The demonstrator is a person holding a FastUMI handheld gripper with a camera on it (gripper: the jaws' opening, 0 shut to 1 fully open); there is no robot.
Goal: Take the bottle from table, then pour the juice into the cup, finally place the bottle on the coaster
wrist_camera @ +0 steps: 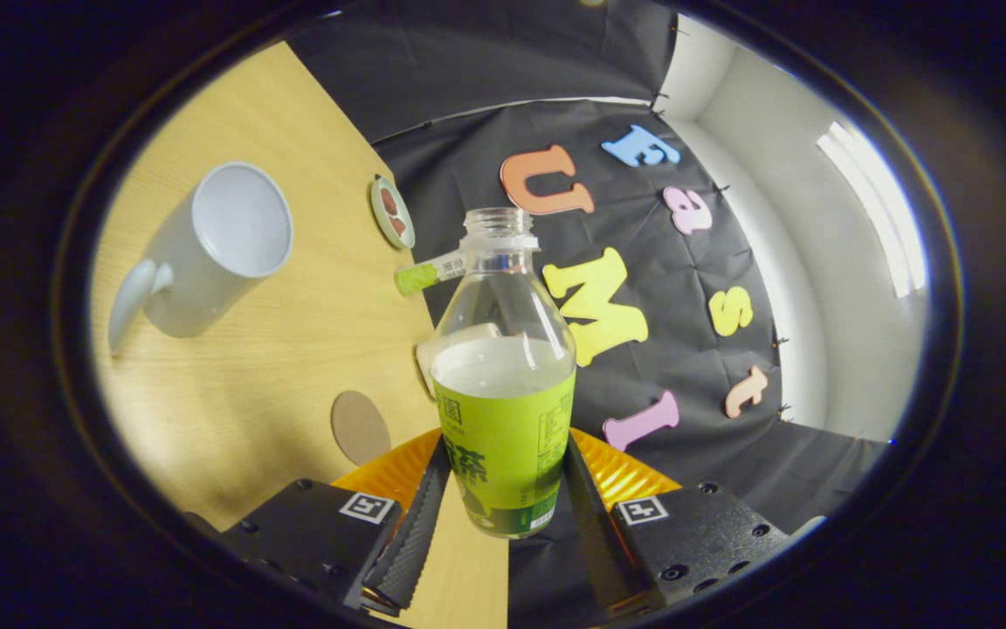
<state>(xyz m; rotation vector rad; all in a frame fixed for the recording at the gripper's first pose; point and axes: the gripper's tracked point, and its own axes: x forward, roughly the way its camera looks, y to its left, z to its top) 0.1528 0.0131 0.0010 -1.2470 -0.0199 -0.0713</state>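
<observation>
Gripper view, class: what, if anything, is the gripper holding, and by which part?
The gripper holds the uncapped bottle, both fingers pressing on opposite sides of its lower, green-labelled body, well below the neck.

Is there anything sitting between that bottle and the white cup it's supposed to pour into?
Nothing visible does. The gripper is shut on the open bottle, and only bare table lies between it and the cup. The round coaster sits off that line, nearer the fingers.
</observation>
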